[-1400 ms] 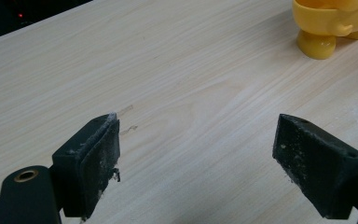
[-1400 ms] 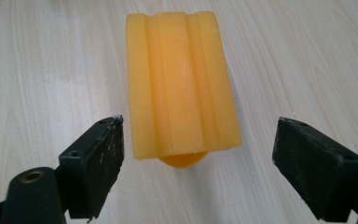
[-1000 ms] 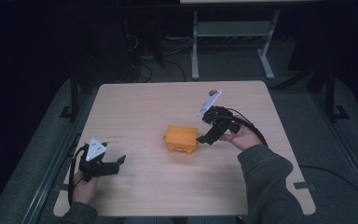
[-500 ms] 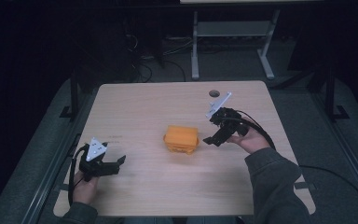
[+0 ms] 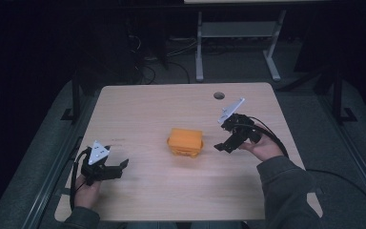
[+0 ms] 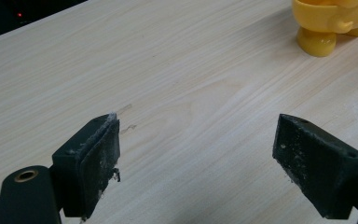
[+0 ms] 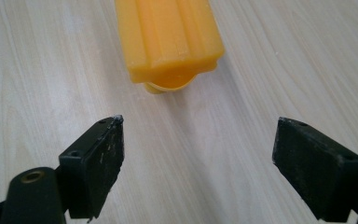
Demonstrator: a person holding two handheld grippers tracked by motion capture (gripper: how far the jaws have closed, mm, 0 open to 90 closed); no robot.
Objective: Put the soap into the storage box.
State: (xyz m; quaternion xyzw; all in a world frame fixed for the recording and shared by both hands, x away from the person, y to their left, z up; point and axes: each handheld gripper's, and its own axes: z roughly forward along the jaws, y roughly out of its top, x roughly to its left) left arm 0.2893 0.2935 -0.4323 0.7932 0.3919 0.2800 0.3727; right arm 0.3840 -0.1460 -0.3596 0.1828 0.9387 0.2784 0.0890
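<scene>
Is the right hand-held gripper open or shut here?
Open. The right hand-held gripper has its jaws spread wide over bare table, just short of the orange toy, holding nothing.

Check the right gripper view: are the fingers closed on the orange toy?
No. The right gripper fingers stand wide apart over bare table, with the orange toy lying ahead, untouched.

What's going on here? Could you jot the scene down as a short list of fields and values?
Surface: light wooden table
Object: orange toy, near the table's middle
Left gripper: open, low over the table's near left part, holding nothing
Right gripper: open, just right of the toy, pointing at it, not touching
Table detail: round hole near the far edge
Background: dark floor, white metal frame
</scene>
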